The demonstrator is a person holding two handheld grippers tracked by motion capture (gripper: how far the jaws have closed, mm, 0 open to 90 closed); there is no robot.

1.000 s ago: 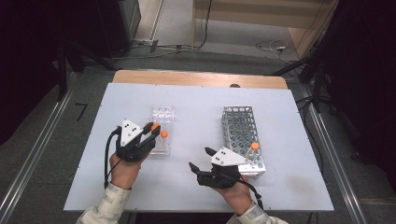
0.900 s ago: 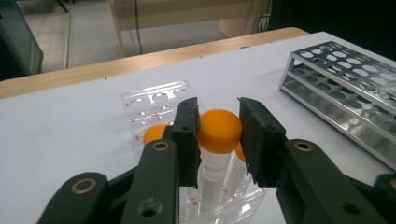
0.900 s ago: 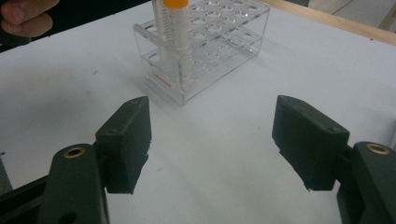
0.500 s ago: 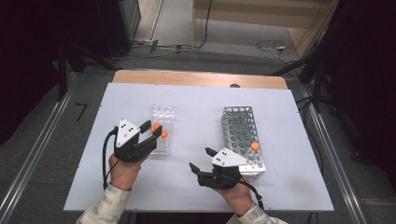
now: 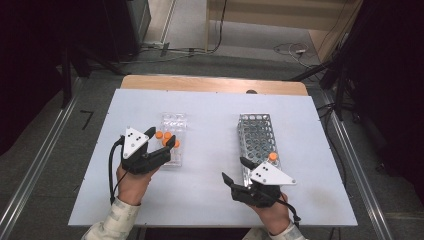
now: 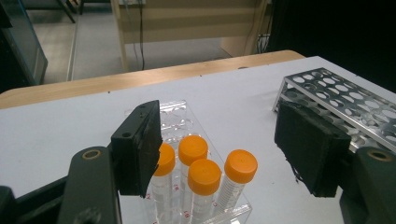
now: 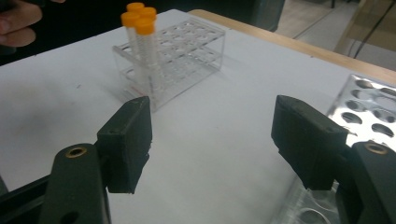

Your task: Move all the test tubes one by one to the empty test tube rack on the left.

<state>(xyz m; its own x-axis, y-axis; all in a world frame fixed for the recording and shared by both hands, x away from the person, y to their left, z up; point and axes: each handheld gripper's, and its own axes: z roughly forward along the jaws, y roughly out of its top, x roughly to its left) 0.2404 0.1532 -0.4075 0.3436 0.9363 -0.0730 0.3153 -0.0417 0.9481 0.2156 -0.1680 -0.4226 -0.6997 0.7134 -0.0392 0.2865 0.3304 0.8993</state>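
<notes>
the left gripper [image 5: 162,142] stood at the near end of the clear plastic rack [image 5: 173,137], its jaws having just been opening and now spread wide with nothing pinched between them. in the left gripper view four orange-capped tubes [image 6: 204,176] stood upright together in the rack's near end, the left pad just beside one cap, the right pad well apart from them. the right gripper [image 5: 235,172] hovered over the white table [image 5: 210,115] at the near left corner of the metal rack [image 5: 256,137], jaws spread and empty. one more orange-capped tube [image 5: 272,157] stood in the metal rack's near end.
</notes>
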